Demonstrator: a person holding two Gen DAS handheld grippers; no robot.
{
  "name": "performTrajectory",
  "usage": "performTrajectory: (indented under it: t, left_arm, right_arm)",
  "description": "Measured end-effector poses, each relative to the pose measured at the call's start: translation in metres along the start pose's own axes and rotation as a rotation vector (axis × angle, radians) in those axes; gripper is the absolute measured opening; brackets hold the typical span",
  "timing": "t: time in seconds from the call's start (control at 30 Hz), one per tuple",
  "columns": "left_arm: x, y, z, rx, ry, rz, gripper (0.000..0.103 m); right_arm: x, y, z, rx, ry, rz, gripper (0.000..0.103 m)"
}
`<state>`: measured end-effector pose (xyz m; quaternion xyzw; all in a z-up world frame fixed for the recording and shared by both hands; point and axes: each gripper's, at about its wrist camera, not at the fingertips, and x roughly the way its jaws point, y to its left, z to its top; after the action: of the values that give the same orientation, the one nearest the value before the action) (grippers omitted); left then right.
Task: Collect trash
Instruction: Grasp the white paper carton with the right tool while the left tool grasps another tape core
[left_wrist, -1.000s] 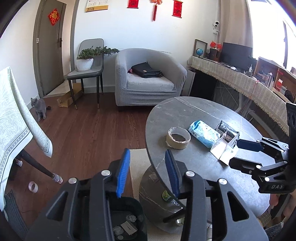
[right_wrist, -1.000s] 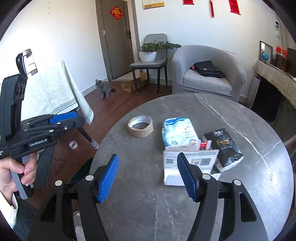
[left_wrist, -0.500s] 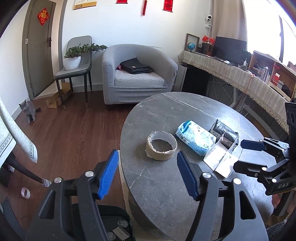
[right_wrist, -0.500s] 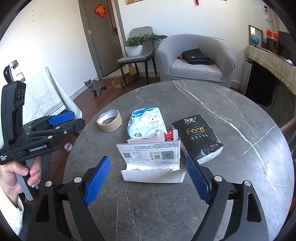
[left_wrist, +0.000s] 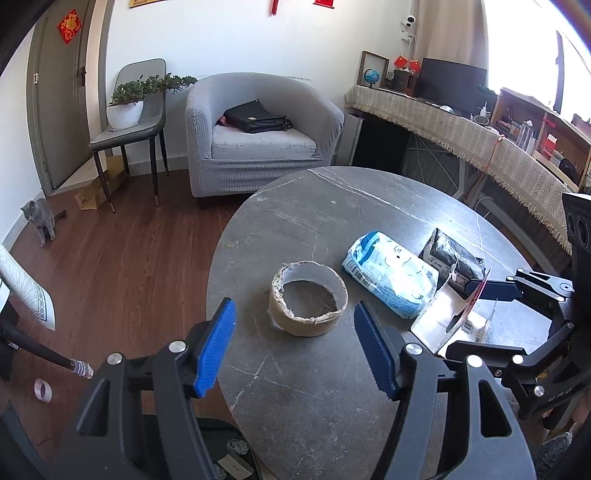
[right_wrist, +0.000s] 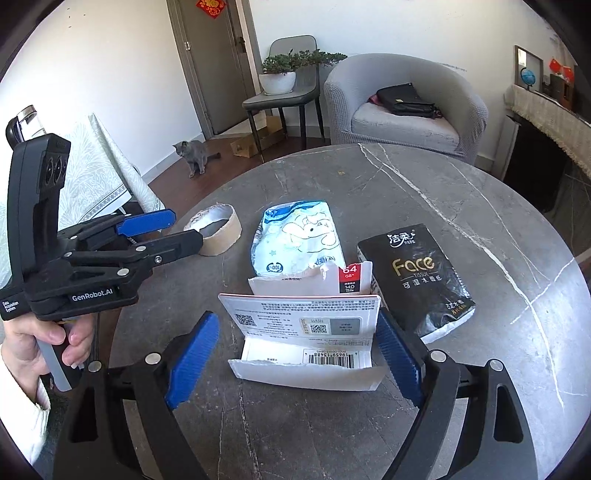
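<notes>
While the torn white card package (right_wrist: 301, 343) stands opened on the near part of the round grey marble table (right_wrist: 461, 206), the right gripper (right_wrist: 295, 354) straddles it with jaws that have just been opening and now stand wide. Its right blue pad sits just beside, perhaps touching, the package's right edge; the left pad is clearly apart from it, so nothing is gripped. In the left wrist view the same package (left_wrist: 448, 314) shows between the right gripper's (left_wrist: 476, 317) 2 fingers.

Just behind the package lies a light blue and white soft pack (right_wrist: 299, 240), and to its right a black tissue pack (right_wrist: 417, 280) printed "Face", close to the package's upper flap. Left of the blue pack sits an empty cardboard tape core (right_wrist: 216, 229), upright on its rim with a ragged top edge.

Ahead of the left gripper (left_wrist: 295, 343) that tape core (left_wrist: 309, 302) lies on the table, beyond the fingertips. Its jaws have just been opening too; they stand wide and hold nothing. A hand (right_wrist: 40, 343) grips the left gripper's (right_wrist: 177, 230) handle at the table's left edge.

Beyond the table stand a grey armchair (left_wrist: 258, 136) with a black bag (left_wrist: 258, 118) on its seat, a chair bearing a potted plant (left_wrist: 127, 103), and a grey cat (left_wrist: 40, 219) on the wooden floor near the door.
</notes>
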<state>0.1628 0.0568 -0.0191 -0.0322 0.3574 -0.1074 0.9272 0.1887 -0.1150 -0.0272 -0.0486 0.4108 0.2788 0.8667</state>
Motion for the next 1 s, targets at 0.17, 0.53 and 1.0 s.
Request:
performTrajectory:
  t: [0.17,0.53,1.0]
  left_arm:
    - [0.006,-0.002,0.002,0.002,0.019,-0.015,0.069]
    - [0.020,-0.003,0.009,-0.014,0.062,0.023,0.064]
    - [0.007,-0.002,0.008,-0.035,0.034,0.027,0.050]
  right_arm:
    - [0.004,-0.001,-0.001,0.017,0.029,-0.004,0.086]
    - [0.006,0.001,0.002,0.025,0.036,-0.016,0.086]
    - [0.005,0.001,0.005,0.054,0.037,-0.007,0.081]
